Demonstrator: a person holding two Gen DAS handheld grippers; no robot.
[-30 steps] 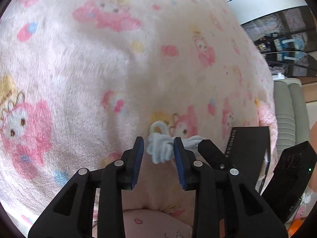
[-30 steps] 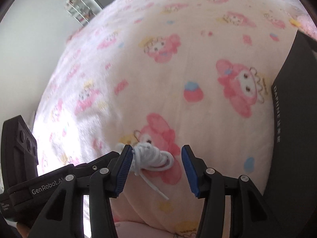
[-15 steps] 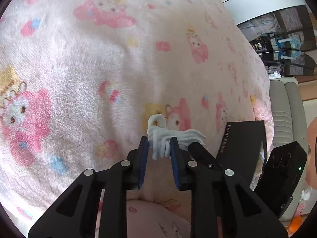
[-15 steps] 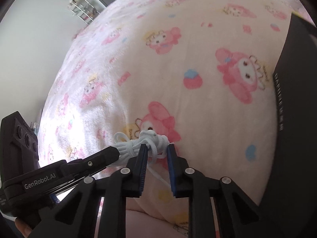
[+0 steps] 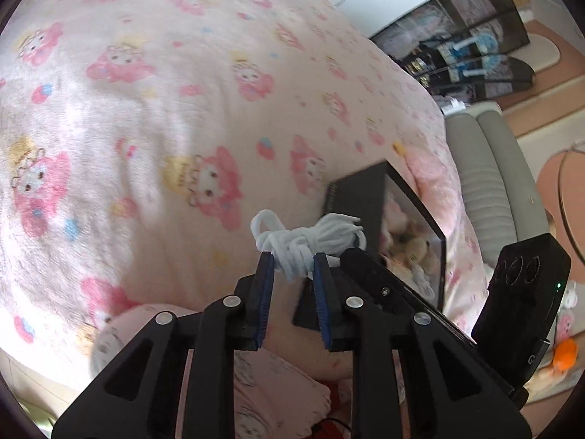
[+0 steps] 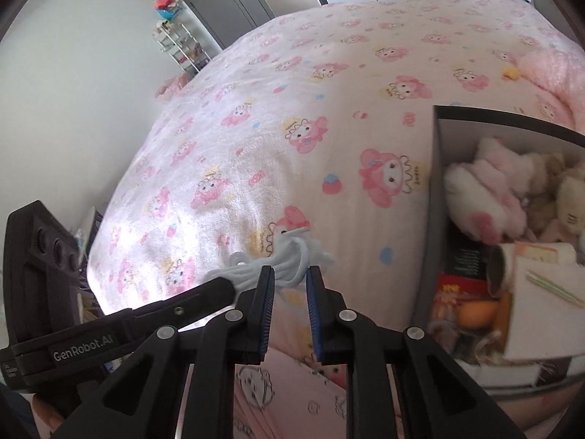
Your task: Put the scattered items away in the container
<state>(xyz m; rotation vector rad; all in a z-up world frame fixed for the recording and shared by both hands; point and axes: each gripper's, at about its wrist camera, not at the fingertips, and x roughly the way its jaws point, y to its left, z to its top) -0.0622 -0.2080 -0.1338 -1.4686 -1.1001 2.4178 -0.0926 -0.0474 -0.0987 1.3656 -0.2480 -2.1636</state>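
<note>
**Two grippers carrying one bundle of white cord toward the box**

The left gripper (image 5: pixel 290 263) and the right gripper (image 6: pixel 290 274) are each pinching an end of the same coiled white cord (image 5: pixel 310 239), their blue pads (image 5: pixel 265 285) standing narrow with the cord pressed between them. The right gripper's jaws have just been closing on it. The bundle is hanging clear above the pink patterned bed (image 6: pixel 292 102), just beside the black box (image 6: pixel 437 183), which is already holding plush toys (image 6: pixel 482 190) and small packets. The step in hand appears to be the carry. The next move is calling for both grippers travelling together over the box's rim, then releasing above the contents.
</note>
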